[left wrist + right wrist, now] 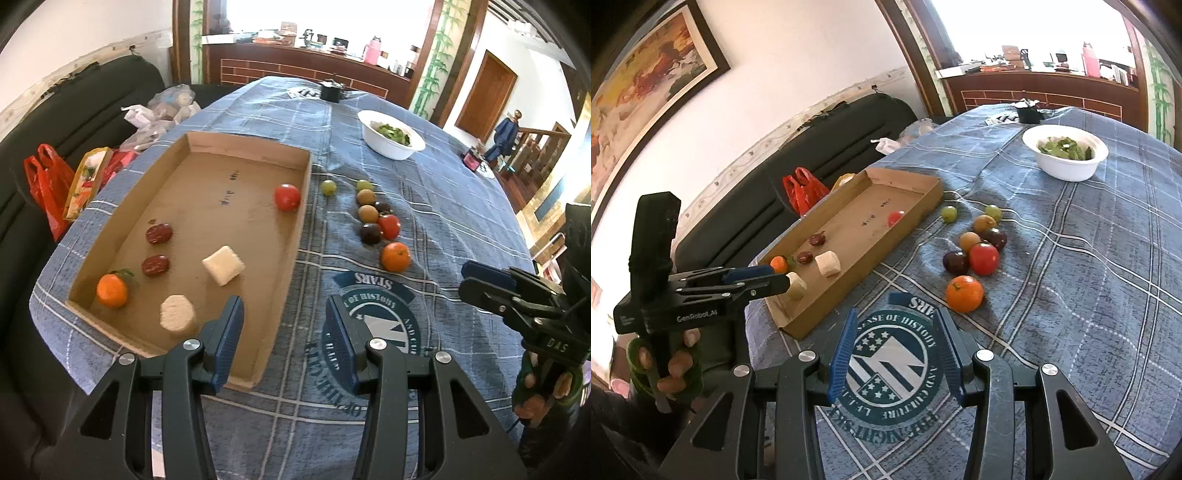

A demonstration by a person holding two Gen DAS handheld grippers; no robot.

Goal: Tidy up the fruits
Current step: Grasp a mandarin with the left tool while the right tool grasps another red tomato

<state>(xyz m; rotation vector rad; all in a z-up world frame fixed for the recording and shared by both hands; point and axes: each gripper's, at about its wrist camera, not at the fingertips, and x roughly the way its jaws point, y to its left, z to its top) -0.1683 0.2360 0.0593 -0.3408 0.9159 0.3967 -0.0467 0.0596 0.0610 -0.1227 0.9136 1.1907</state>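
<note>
A shallow cardboard tray (110, 240) (923, 199) lies on the blue checked tablecloth. In it are a tomato (287, 196), two dark red dates (159, 233), a mandarin (112, 290) and two pale pieces (223, 265). Right of the tray lies a cluster of loose fruit: two green grapes (328, 187), brown longans (368, 213), dark plums (956, 261), a tomato (983, 258) and a mandarin (964, 294). My left gripper (284, 332) is open and empty over the tray's near right corner. My right gripper (897, 350) is open and empty above the cloth's round emblem, short of the mandarin.
A white bowl of greens (392, 134) (1065, 151) stands further back on the table, with a small black pot (330, 91) behind it. A dark sofa (55, 129) with red bags (46, 184) runs along the table's left side.
</note>
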